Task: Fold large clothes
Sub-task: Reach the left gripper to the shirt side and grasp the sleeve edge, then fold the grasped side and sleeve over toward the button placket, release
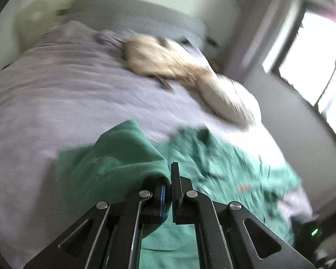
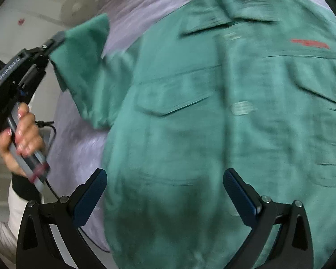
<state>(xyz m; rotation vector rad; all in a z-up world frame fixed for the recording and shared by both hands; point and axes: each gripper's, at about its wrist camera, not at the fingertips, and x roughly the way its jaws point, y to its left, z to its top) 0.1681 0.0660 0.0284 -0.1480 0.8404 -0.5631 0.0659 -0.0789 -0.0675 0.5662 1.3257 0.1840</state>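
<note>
- A bedroom is shown: a bed (image 1: pixel 56 94) under a lilac cover, a grey headboard (image 1: pixel 132 11) at 12 o'clock, a bright window (image 1: pixel 313 56) at 2 o'clock in the left wrist view.
- The sleeve (image 2: pixel 82 51) of the green shirt (image 2: pixel 224 123) is pinched in the closed left gripper (image 1: pixel 169 174), seen at 9 o'clock in the right wrist view with a hand (image 2: pixel 20 139) on its handle; it is lifted clear of the cover, probably so that it can be folded across the body.
- The shirt is spread front-up on the bed, collar toward 12 o'clock, likely laid flat for folding.
- The right gripper (image 2: pixel 164 195) is held over the lower front, fingers wide apart, nothing between them.
- A beige garment (image 1: pixel 168 60) is heaped near 1 o'clock in the left wrist view.
- No containers are seen.
</note>
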